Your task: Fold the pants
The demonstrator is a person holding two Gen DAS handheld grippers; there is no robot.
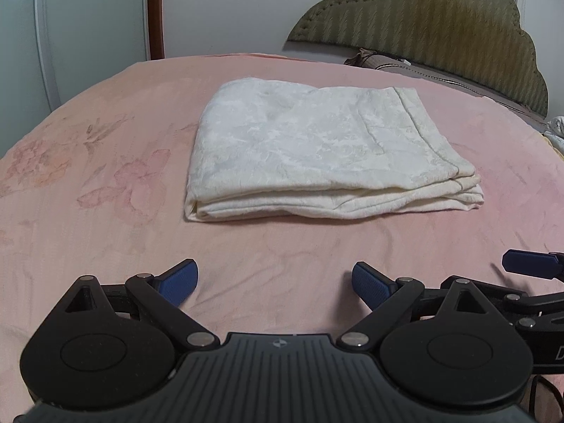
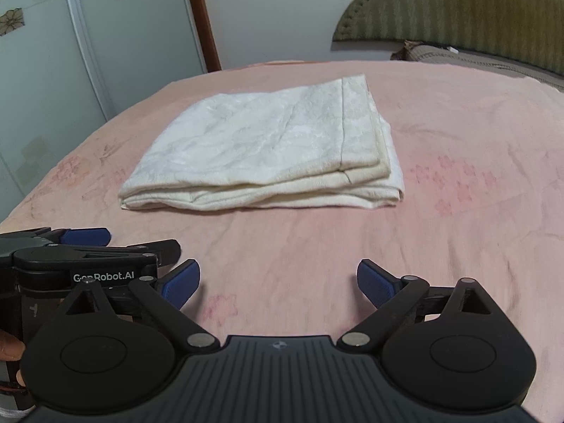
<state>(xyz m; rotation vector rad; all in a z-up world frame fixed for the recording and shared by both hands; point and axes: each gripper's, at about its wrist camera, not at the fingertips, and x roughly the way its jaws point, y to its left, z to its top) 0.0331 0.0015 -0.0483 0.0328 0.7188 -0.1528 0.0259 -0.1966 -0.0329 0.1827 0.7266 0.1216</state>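
Cream-white pants (image 1: pixel 317 148) lie folded into a flat, layered rectangle on the pink bedspread (image 1: pixel 105 211); the right wrist view shows the same pants (image 2: pixel 268 155) with the stacked folded edges facing me. My left gripper (image 1: pixel 275 283) hovers open over bare bedspread, well short of the pants, nothing between its blue pads. My right gripper (image 2: pixel 278 282) is likewise open and empty, apart from the cloth. The left gripper's body (image 2: pixel 84 257) shows at the left of the right wrist view, and a blue fingertip (image 1: pixel 528 264) of the right gripper shows at the right edge of the left wrist view.
A green padded headboard (image 1: pixel 440 35) and a pillow (image 1: pixel 405 67) stand at the far right of the bed. A wardrobe door (image 2: pixel 53 70) and a brown door frame (image 2: pixel 206 17) rise behind the bed on the left. A hand (image 2: pixel 8 349) holds the left gripper.
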